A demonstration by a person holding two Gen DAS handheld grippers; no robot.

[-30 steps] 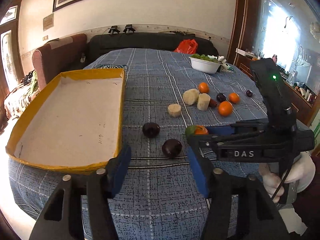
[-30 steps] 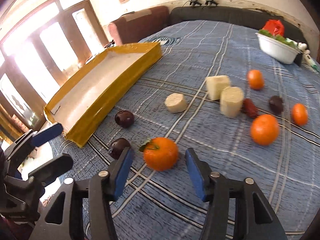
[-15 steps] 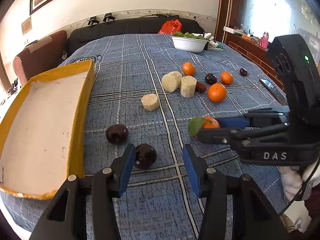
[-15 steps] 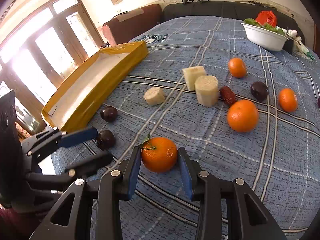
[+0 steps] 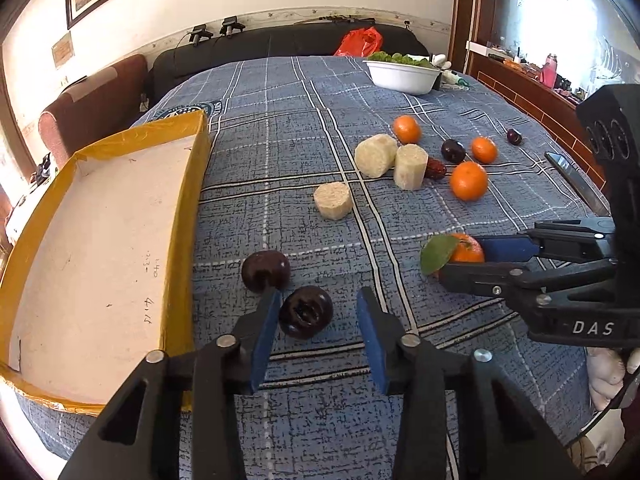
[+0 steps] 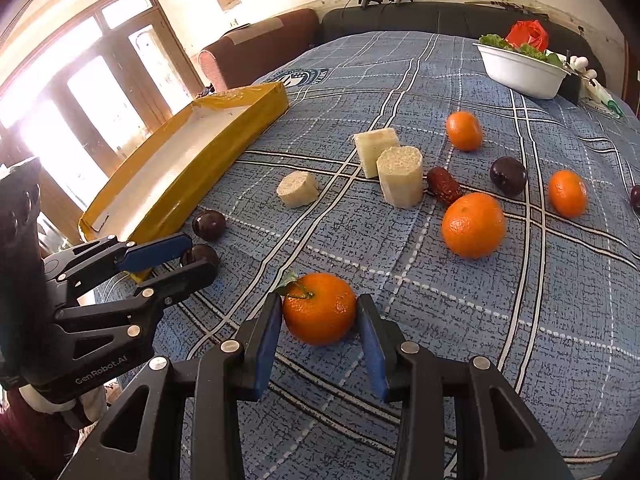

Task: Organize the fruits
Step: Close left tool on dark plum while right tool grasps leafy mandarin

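Observation:
A dark plum [image 5: 306, 317] lies on the blue checked cloth between the fingers of my left gripper [image 5: 317, 297]. Those jaws are closing; the left pad is at the plum and a gap remains on the right. A second plum [image 5: 265, 271] sits just beyond the left fingertip. My right gripper [image 6: 319, 305] holds an orange with a green leaf [image 6: 320, 309] that rests on the cloth. Both pads touch its sides while the jaws ease open slightly. In the left wrist view the right gripper [image 5: 464, 260] reaches in from the right around that orange [image 5: 466, 247].
A yellow-rimmed cardboard tray [image 5: 182, 216] lies at the left, close to the plums. Past the grippers are three pale cut chunks [image 6: 400, 178], a red date [image 6: 444, 191], several oranges [image 6: 473, 225] and another plum [image 6: 508, 176]. A white bowl of greens [image 6: 522, 74] stands at the far edge.
My left gripper came forward and down until the near plum lay between its fingers, and its jaws narrowed. My right gripper's fingers drew in against the leafy orange.

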